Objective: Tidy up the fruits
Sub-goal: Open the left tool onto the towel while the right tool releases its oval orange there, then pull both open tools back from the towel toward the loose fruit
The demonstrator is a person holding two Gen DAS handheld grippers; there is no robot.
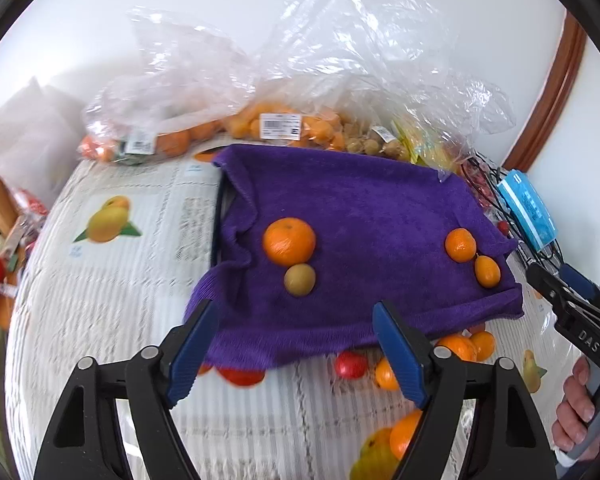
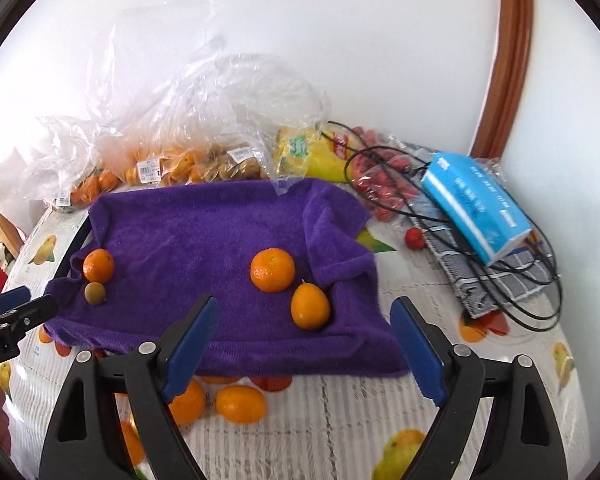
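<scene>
A purple towel (image 1: 360,216) (image 2: 204,232) covers a tray on the table. On it lie a large mandarin (image 1: 289,241) (image 2: 98,265) touching a small greenish-brown fruit (image 1: 299,279) (image 2: 95,293), and a second mandarin (image 1: 460,245) (image 2: 273,270) beside an oval kumquat (image 1: 487,271) (image 2: 310,306). Loose oranges (image 1: 466,346) (image 2: 241,404) and a small red fruit (image 1: 351,364) lie on the table in front of the towel. My left gripper (image 1: 300,356) is open and empty over the towel's near edge. My right gripper (image 2: 304,348) is open and empty, near the kumquat.
Clear plastic bags of oranges (image 1: 276,126) (image 2: 156,168) and small brown fruit (image 1: 372,144) stand behind the towel by the wall. A blue tissue pack (image 2: 476,204) (image 1: 526,208), black cables (image 2: 480,236), a yellow packet (image 2: 308,152) and red fruits (image 2: 384,192) lie at the right.
</scene>
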